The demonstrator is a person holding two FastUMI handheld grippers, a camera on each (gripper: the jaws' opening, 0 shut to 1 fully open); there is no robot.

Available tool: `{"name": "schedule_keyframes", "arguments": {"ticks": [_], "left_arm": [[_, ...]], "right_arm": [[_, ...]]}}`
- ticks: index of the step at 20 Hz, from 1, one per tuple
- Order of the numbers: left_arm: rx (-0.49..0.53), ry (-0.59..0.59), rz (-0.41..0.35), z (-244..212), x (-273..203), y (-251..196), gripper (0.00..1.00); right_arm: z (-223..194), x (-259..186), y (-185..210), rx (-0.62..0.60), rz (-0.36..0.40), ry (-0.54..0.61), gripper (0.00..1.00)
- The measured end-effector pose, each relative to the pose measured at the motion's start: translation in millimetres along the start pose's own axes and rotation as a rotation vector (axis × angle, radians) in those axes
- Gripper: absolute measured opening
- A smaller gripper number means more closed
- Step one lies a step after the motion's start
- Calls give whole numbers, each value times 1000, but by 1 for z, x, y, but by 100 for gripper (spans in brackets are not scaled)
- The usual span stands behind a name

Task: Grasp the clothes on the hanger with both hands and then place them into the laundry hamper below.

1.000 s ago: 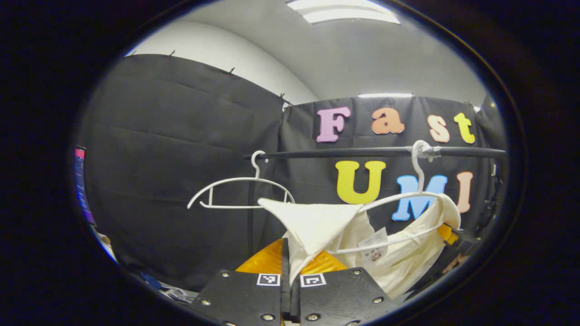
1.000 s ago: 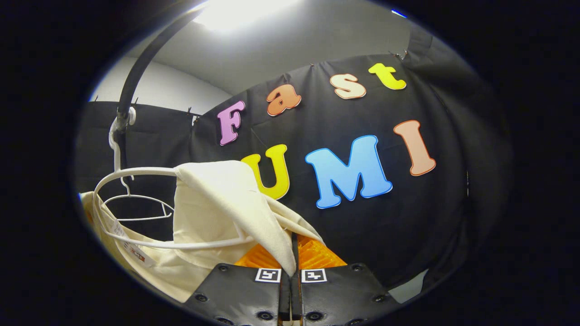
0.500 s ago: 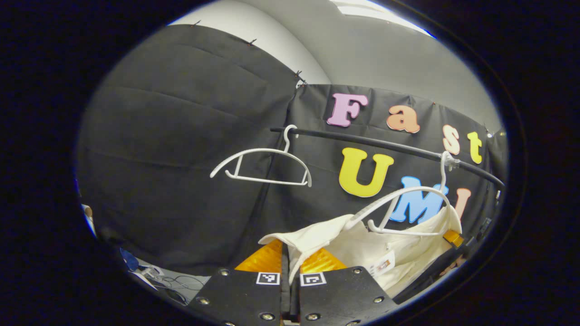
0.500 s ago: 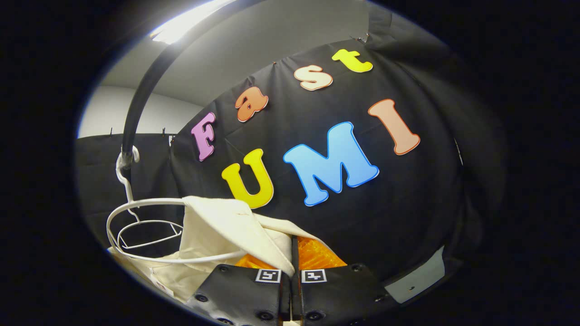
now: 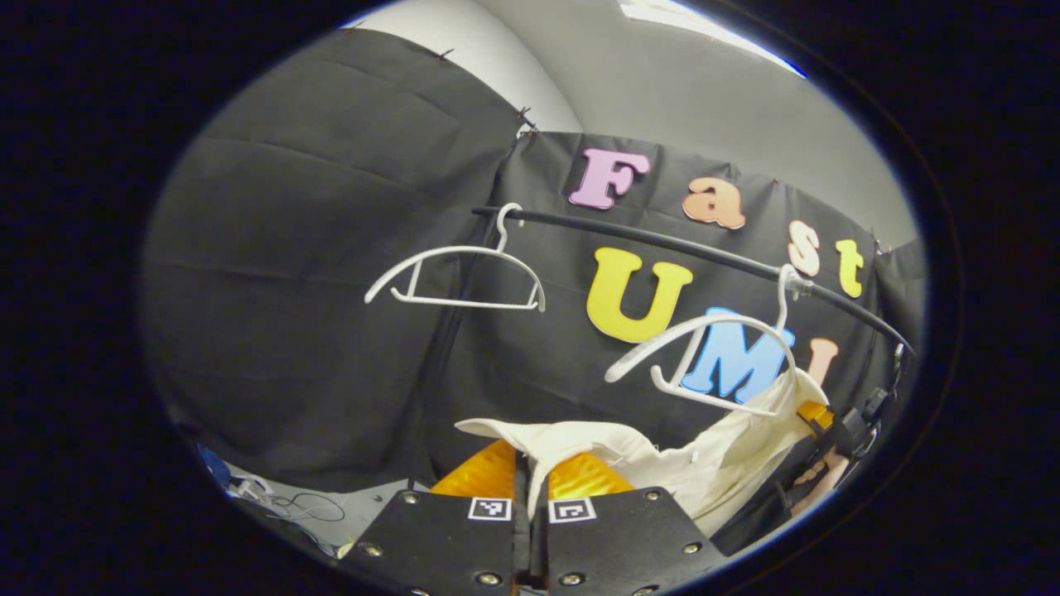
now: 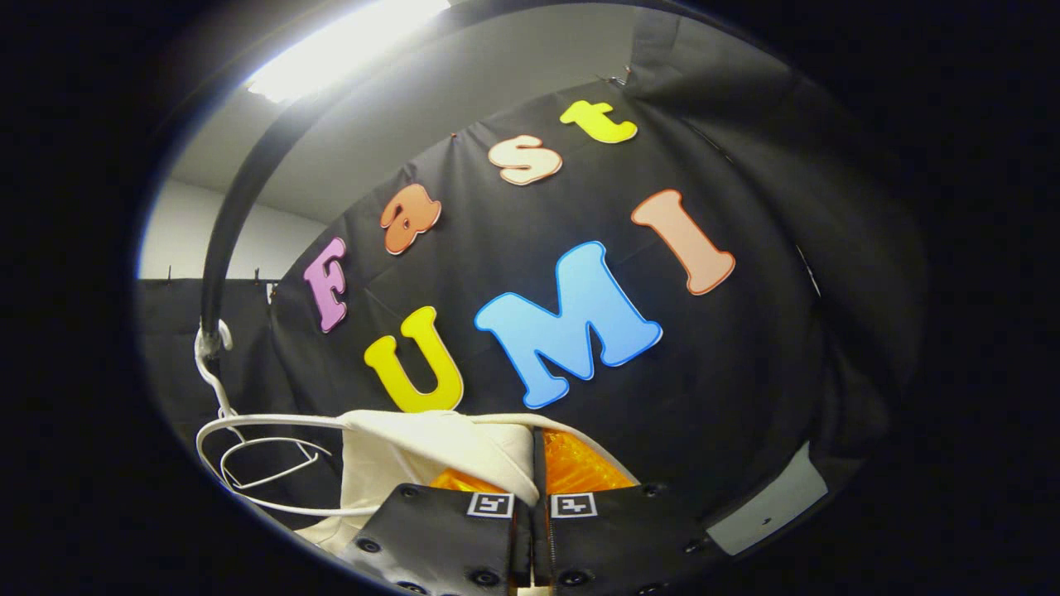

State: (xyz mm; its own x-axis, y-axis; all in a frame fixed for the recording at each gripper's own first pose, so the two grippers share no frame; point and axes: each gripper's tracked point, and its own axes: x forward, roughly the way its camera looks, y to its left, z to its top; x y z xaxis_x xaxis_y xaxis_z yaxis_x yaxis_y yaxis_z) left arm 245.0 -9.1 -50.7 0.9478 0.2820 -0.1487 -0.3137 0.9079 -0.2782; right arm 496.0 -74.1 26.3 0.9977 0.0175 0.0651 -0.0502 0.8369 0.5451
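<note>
In the left gripper view the left gripper (image 5: 530, 488) has its two fingers drawn together on a fold of the cream garment (image 5: 662, 459), the cloth pinched in the narrow slit between them. From that pinch the garment stretches away to the right, sagging below the near white hanger (image 5: 704, 364), whose left arm is bare while its right end is touching the fabric. At the far right of this view the other gripper and a bit of the hand (image 5: 816, 478) holding it sit at the cloth's other end. The hanger hooks on the black rail (image 5: 662, 244); a second, bare hanger (image 5: 455, 277) hangs farther left on the same rail.

In the right gripper view the right gripper (image 6: 534, 476) is likewise closed tight on a fold of the garment (image 6: 431, 443), which runs left over the hanger's right end (image 6: 273, 420). The rail (image 6: 240, 207) curves overhead at left
</note>
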Motion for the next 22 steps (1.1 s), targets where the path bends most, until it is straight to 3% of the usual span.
{"name": "schedule_keyframes", "arguments": {"ticks": [4, 12, 17, 22], "left_arm": [[33, 39, -37, -24, 19, -20, 1], [47, 69, -57, -57, 29, -36, 1], [65, 70, -61, -55, -1, -20, 1], [83, 39, -88, -33, -52, 5, 1]], "right_arm": [[-17, 16, -35, 27, -75, 31, 2], [-43, -11, -76, -100, -123, 86, 2], [-46, -55, -64, -209, -75, 103, 2], [-50, -123, -25, -269, -3, 120, 2]]}}
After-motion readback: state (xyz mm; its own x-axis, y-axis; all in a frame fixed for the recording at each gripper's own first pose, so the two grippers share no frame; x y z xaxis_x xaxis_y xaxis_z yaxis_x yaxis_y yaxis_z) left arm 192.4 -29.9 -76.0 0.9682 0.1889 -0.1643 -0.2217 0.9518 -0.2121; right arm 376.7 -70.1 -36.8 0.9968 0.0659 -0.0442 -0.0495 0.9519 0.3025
